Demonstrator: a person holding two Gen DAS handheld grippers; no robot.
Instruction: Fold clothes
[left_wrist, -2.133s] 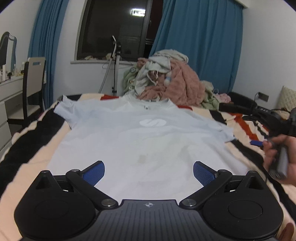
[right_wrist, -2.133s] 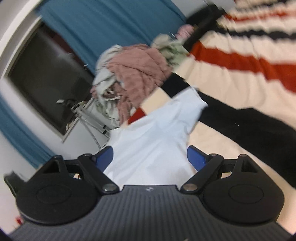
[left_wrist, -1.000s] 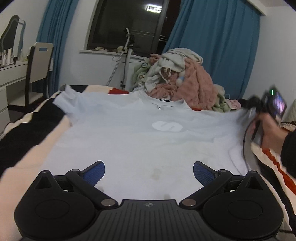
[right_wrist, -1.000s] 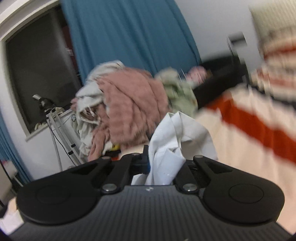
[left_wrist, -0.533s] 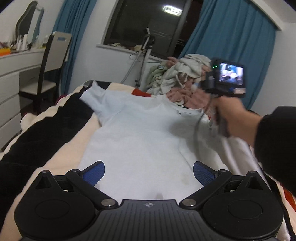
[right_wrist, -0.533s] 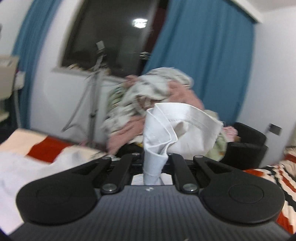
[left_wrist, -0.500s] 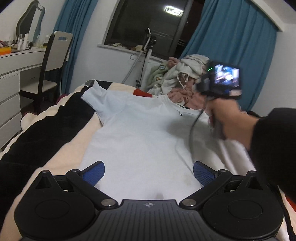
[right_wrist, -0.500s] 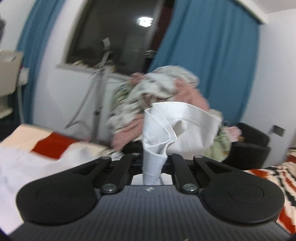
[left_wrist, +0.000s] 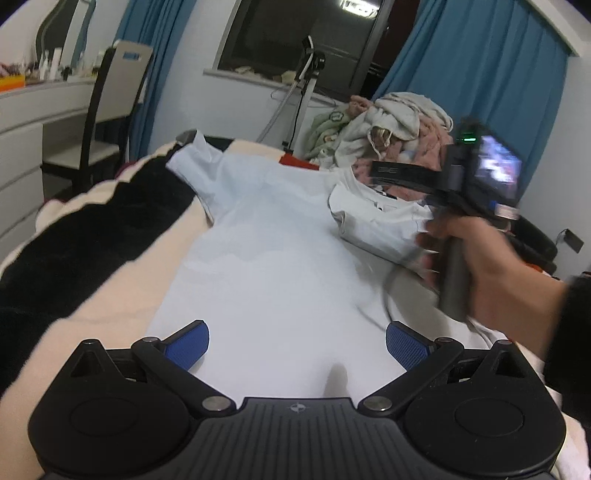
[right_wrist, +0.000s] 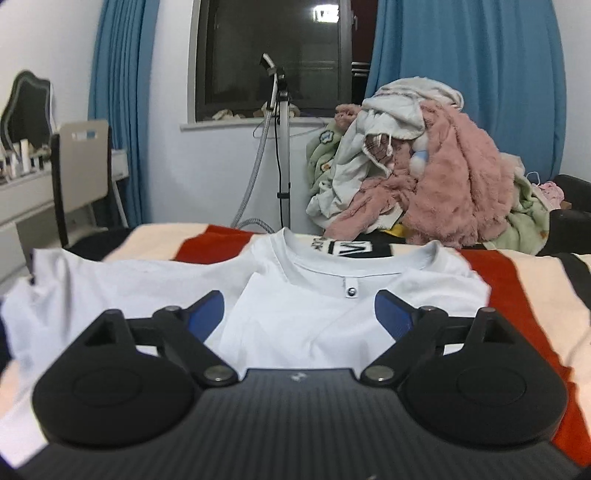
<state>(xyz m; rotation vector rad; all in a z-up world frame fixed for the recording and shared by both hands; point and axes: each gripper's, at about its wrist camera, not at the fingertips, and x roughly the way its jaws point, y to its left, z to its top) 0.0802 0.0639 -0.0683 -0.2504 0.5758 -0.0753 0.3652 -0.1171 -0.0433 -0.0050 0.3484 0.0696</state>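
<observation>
White tee (left_wrist: 280, 266) flat on striped bed (left_wrist: 122, 236), right sleeve (left_wrist: 373, 218) folded onto chest near collar (right_wrist: 354, 266), right gripper (right_wrist: 299, 314) opening over it with nothing between pads, left gripper (left_wrist: 297, 343) spread wide above hem, laundry pile (right_wrist: 413, 184) beyond collar.
</observation>
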